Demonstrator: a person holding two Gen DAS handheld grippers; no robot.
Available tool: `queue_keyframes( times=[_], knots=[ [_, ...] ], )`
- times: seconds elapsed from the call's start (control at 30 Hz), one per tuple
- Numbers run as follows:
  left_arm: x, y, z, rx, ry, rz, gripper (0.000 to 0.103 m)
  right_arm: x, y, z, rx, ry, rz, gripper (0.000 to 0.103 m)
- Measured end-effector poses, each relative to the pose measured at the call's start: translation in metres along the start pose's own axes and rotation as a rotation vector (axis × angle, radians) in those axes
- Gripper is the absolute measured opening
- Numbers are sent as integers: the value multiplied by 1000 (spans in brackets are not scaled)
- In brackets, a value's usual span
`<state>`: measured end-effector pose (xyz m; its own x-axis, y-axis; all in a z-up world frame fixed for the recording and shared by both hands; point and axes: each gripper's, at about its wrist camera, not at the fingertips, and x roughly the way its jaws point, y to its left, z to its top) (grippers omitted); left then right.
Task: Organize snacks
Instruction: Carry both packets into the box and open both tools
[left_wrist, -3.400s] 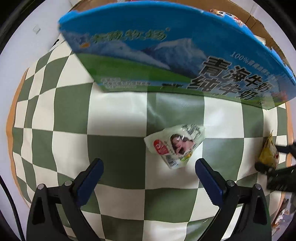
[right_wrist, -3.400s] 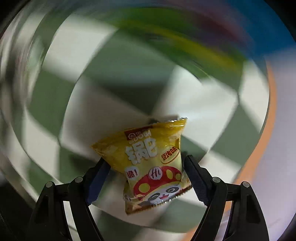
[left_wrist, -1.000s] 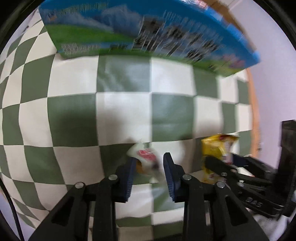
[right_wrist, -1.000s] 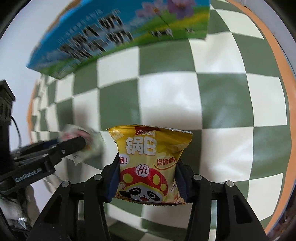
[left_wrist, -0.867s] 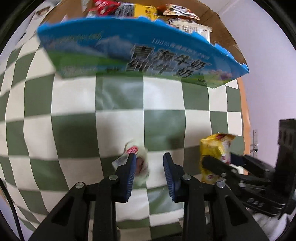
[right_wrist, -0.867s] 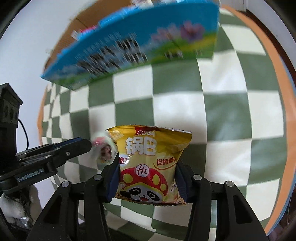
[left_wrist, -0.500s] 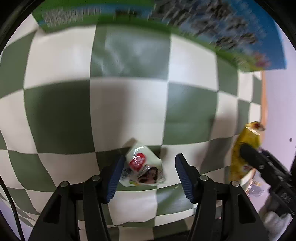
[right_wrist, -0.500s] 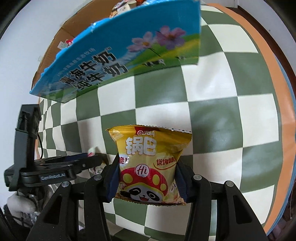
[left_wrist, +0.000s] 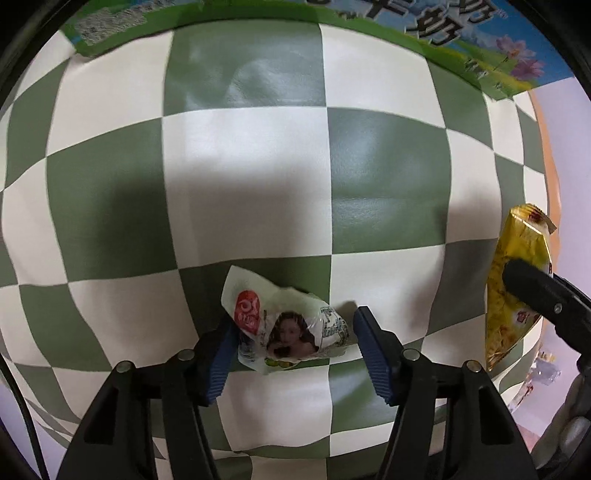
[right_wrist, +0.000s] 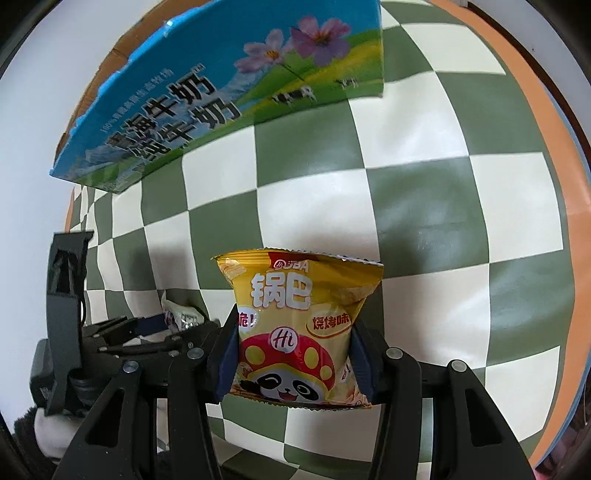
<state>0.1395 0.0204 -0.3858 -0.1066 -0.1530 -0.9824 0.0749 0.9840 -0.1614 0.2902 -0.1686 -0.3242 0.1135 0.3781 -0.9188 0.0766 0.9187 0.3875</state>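
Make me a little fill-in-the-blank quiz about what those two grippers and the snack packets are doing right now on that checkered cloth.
1. The right gripper is clamped on a ____ snack bag with a panda on it.
2. The small white packet lies on the cloth between the ____ gripper's fingers, whose jaws have just been opening.
3. The checkered cloth has white and ____ squares.
4. The blue milk carton box stands at the ____ side of the cloth from the grippers.

Missing words: yellow; left; green; far

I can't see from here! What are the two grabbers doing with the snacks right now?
Left gripper open, jaws just widened around white snack packet on checkered cloth. Right gripper clamps yellow crisps bag. Milk carton box ahead, path clear.
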Motion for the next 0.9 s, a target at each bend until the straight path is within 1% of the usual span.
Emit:
queue_keyframes(
  times=[0.07, 0.1, 0.13, 0.27, 0.33, 0.37, 0.47, 0.53, 0.6, 0.63, 0.7, 0.8, 0.9],
  knots=[
    [-11, -1, -3, -12, -13, -28, 59, -10, 2, 3, -4, -21, 12, 54],
    [-27, 6, -11, -12, -26, -42, 59, -14, 3, 4, -7, -29, 20, 54],
    [-36, 3, -11, -9, -39, -57, 59, -20, 6, 7, -10, -39, 32, 54],
    [-93, -5, -5, -18, -132, -147, 59, -52, 22, 25, -36, -103, 85, 54],
    [-129, -8, 3, -21, -191, -192, 59, -70, 32, 37, -51, -138, 115, 54],
    [-147, -8, 9, -22, -228, -202, 59, -78, 37, 44, -59, -155, 127, 54],
    [-196, 0, 39, -7, -309, -207, 60, -107, 54, 74, -97, -221, 158, 54],
    [-222, 4, 62, -2, -373, -153, 60, -119, 61, 97, -117, -258, 150, 54],
    [-242, 15, 87, 0, -397, -87, 60, -126, 69, 122, -140, -292, 121, 54],
    [-243, 20, 98, -12, -403, -57, 60, -127, 70, 134, -147, -304, 101, 54],
    [-237, 28, 122, -11, -386, 6, 60, -127, 69, 159, -156, -315, 62, 54],
    [-219, 41, 149, -20, -345, 67, 60, -117, 67, 193, -163, -314, -30, 54],
    [-203, 53, 164, -34, -299, 122, 60, -97, 58, 226, -150, -277, -121, 55]
  ],
)
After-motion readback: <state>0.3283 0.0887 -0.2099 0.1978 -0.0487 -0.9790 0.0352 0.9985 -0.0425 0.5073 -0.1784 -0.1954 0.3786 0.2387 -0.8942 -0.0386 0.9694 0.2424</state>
